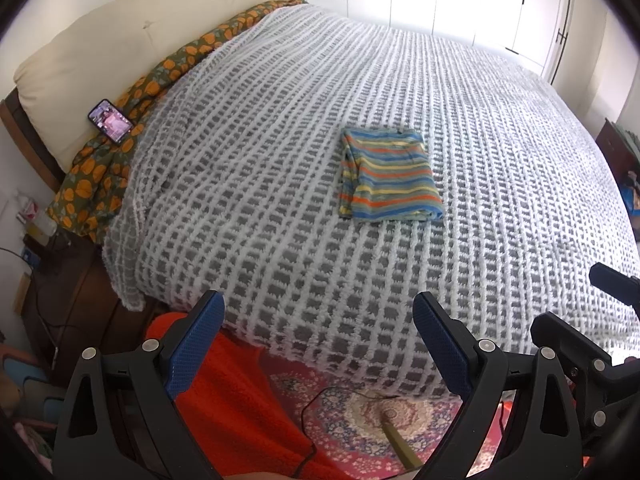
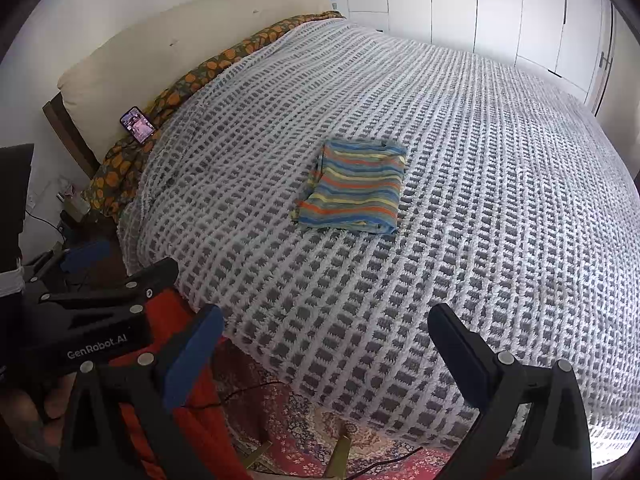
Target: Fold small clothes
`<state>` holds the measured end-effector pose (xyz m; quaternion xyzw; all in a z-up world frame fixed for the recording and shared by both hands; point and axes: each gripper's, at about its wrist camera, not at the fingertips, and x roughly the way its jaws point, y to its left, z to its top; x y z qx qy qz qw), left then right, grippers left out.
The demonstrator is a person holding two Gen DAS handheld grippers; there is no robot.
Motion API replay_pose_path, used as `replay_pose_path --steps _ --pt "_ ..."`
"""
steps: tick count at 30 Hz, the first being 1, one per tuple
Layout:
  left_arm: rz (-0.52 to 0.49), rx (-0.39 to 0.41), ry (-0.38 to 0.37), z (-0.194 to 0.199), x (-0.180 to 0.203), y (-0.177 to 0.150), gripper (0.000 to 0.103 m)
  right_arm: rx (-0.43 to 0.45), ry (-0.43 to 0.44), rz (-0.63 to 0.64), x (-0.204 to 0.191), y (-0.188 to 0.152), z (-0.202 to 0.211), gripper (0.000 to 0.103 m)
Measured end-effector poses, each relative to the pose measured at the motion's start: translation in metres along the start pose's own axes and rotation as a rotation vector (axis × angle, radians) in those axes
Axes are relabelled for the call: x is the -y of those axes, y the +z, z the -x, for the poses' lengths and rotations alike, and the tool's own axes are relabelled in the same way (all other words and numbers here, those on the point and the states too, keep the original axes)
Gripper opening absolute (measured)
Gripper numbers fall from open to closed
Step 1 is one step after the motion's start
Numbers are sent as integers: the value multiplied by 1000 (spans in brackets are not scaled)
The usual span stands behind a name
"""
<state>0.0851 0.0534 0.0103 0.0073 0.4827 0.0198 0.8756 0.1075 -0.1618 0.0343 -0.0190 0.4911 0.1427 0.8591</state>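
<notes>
A small striped garment (image 1: 390, 176) in blue, orange and yellow lies folded into a neat rectangle near the middle of the bed; the right wrist view shows the striped garment (image 2: 356, 188) too. My left gripper (image 1: 318, 312) hangs open over the bed's near edge, well short of the garment, nothing between its blue pads. My right gripper (image 2: 326, 322) is also open and empty, held back from the bed edge. The left gripper's body (image 2: 96, 312) shows at the left of the right wrist view.
A grey-and-white knitted bedspread (image 1: 280, 240) covers the bed. A phone (image 1: 111, 121) with a lit screen leans on the cream headboard cushion (image 1: 132, 40) beside an orange-patterned sheet (image 1: 96, 184). Red cloth (image 1: 236, 404), a patterned rug (image 1: 380, 412) and a cable lie below. White wardrobe doors (image 2: 500, 8) stand behind.
</notes>
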Motion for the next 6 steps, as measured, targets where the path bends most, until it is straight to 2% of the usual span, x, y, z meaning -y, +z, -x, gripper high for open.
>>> replay_pose_path --steps 6 --pt "27 -8 -1 -4 -4 -3 96 -2 10 -2 1 -1 -1 101"
